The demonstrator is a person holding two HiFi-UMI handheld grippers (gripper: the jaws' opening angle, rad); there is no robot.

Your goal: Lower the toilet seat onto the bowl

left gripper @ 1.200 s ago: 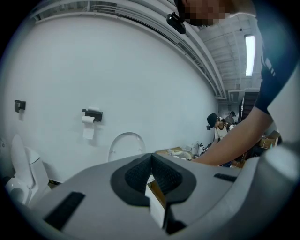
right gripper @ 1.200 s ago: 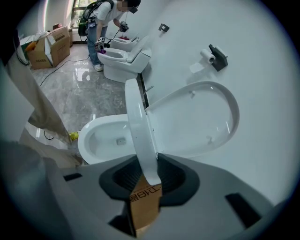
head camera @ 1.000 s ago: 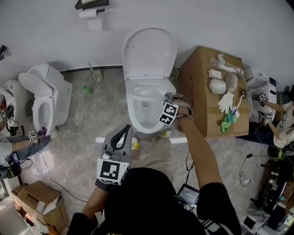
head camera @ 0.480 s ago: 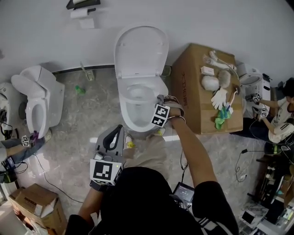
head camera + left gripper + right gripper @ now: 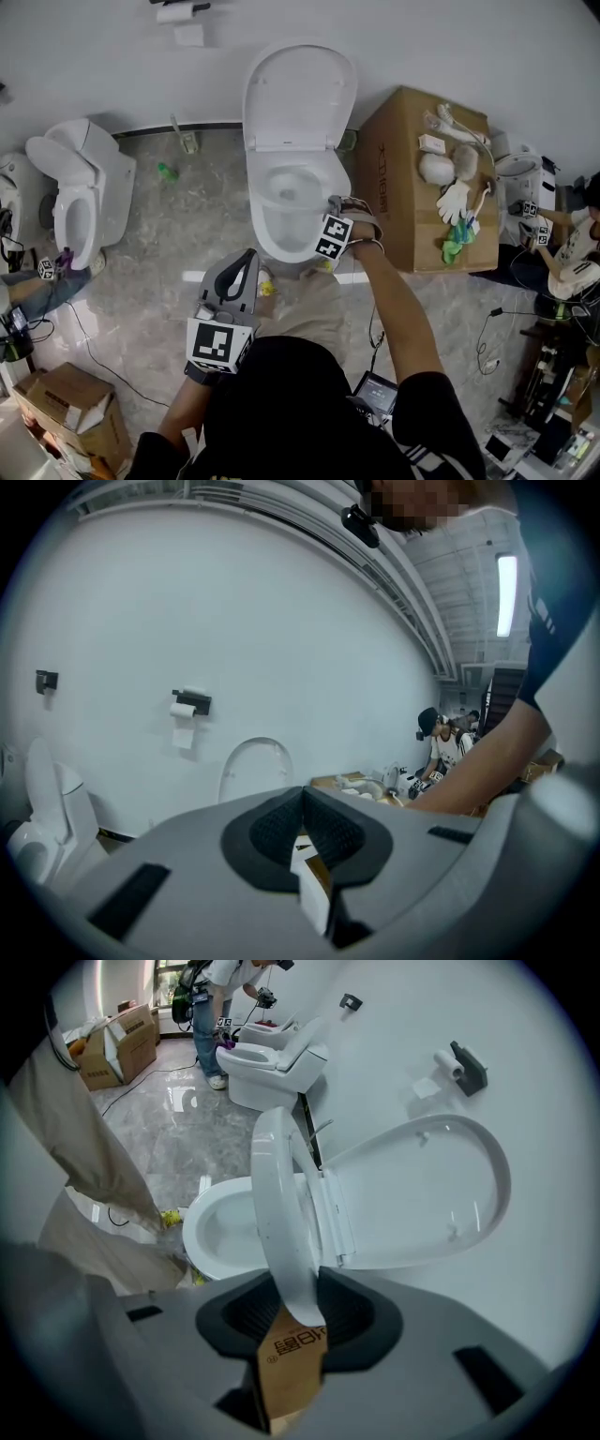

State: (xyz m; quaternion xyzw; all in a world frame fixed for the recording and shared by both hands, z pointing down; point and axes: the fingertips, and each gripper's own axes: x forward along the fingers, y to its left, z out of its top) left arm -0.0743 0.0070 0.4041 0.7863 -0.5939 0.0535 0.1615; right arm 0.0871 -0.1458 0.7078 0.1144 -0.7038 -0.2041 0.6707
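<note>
The right gripper [image 5: 300, 1302] is pinching the front rim of the toilet seat [image 5: 279, 1213], with its dark fingers [image 5: 373, 1314] pressing on either side. The seat is showing edge-on, tilting away from the open lid [image 5: 422, 1194] and hanging over the bowl [image 5: 220, 1232]. A printed cardboard box [image 5: 291, 1368] is showing through the gap below the rim. Farther off, a second toilet [image 5: 272, 1058] is sitting by the wall [image 5: 394, 1016], and a person [image 5: 211, 993] is standing beside it.

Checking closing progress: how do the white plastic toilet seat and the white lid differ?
The white plastic toilet seat tilts forward over the bowl; the white lid stands upright by the wall. The right tongs pinch the seat's rim; nothing touches the lid. Both hinge at the bowl's back.
</note>
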